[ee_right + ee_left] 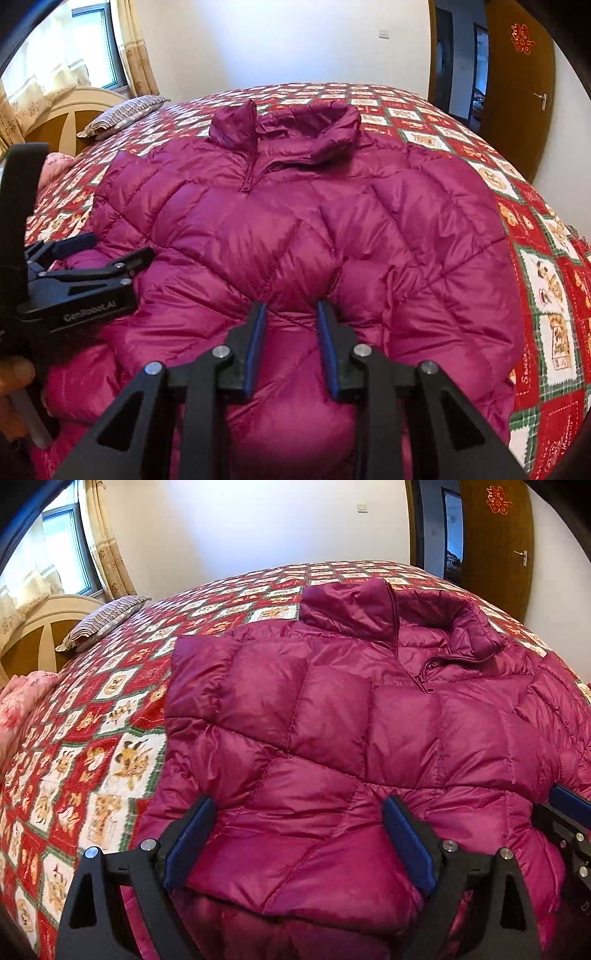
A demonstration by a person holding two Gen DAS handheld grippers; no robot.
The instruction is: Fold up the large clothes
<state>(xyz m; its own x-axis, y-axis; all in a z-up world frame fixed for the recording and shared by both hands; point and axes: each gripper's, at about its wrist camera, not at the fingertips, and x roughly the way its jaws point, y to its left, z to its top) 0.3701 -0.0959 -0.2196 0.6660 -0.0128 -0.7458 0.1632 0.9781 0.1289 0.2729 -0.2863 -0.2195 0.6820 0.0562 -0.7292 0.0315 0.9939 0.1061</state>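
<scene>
The magenta down jacket (332,709) lies spread front-up on the patterned bedspread (92,738), and both of my tools sit at its near edge. Seen along my fingers, it stretches away toward twelve o'clock: hem nearest me, collar (295,122) at the far end, so its long axis runs from me straight across the bed, with the collar pointing toward the far wall. The half-open zipper (247,173) follows that same line. My left hand-held gripper (299,812) stands released, jaws spread wide astride a bulging quilted panel, pads not pressing that I can see. My right hand-held gripper (291,314) is narrowed onto a raised ridge of hem fabric between its blue pads (255,343); I judge it clenched on the jacket. From the right view the left tool sits at nine o'clock, just beside the jacket's left flank. Both hands are about equally near the hem, so a lengthwise fold toward twelve o'clock looks the likely next move.
</scene>
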